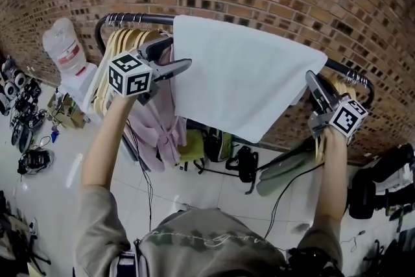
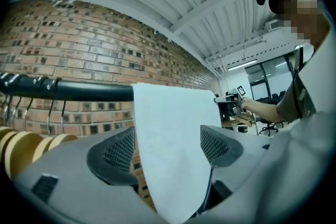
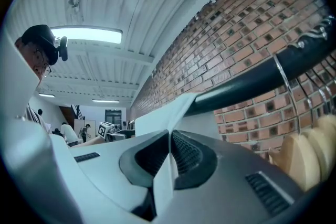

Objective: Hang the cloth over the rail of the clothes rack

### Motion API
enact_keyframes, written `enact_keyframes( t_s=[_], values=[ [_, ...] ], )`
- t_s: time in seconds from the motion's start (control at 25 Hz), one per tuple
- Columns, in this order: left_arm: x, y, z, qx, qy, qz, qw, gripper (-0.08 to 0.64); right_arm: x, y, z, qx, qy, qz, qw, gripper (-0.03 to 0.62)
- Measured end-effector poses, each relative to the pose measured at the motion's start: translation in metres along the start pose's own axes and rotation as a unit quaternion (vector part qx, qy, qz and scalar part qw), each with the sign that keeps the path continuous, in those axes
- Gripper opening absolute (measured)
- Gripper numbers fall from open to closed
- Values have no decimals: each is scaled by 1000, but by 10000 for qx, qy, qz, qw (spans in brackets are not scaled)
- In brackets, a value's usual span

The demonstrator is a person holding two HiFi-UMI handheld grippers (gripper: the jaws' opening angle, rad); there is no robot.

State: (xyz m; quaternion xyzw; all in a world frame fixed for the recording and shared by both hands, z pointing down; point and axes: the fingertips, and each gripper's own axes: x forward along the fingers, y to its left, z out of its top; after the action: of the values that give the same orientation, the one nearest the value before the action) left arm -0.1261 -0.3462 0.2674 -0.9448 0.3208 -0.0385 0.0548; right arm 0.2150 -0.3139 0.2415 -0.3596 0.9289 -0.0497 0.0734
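The right gripper (image 3: 169, 139) is pinching the cloth's (image 1: 240, 84) edge under the rail (image 1: 130, 17); the left gripper (image 2: 168, 147) is gaping around the other edge, seemingly not touching it.

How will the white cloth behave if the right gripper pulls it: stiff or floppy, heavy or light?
Probably floppy: the white cloth bends over the rail and hangs limp. Likely light, as the right gripper holds it by one thin edge. It might slide, since its hem hangs slanted.
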Motion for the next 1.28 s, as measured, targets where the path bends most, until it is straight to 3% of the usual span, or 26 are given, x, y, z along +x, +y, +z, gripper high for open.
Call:
enact_keyframes(
  t_s=[0.2, 0.28, 0.4, 0.68, 0.84, 1.04, 1.28],
  values=[
    [-2, 10, 1, -1038, -355, -336, 9934, 408, 4, 1, 2, -19, 130, -11, 9999, 23],
    [-2, 11, 4, -1475, -581, -679, 9850, 334, 2, 0, 2, -12, 115, -21, 9999, 24],
    [-6, 20, 8, -2171, -944, -904, 9674, 295, -1, -1, 0, 38, 68, -43, 10000, 24],
    [8, 34, -18, -2053, -445, -857, 9739, 295, -1, 0, -1, 6, 70, 9, 10000, 23],
    [14, 28, -17, -1985, -299, -1088, 9736, 293, -2, 0, 0, -60, 43, -20, 10000, 23],
    [8, 26, -11, -2170, -328, -1281, 9672, 48, -2, -2, 0, -77, 82, 23, 9999, 24],
    [2, 11, 0, -1994, -294, -1692, 9647, 25, -6, 1, 6, -193, 151, 118, 9996, 24]
  ],
)
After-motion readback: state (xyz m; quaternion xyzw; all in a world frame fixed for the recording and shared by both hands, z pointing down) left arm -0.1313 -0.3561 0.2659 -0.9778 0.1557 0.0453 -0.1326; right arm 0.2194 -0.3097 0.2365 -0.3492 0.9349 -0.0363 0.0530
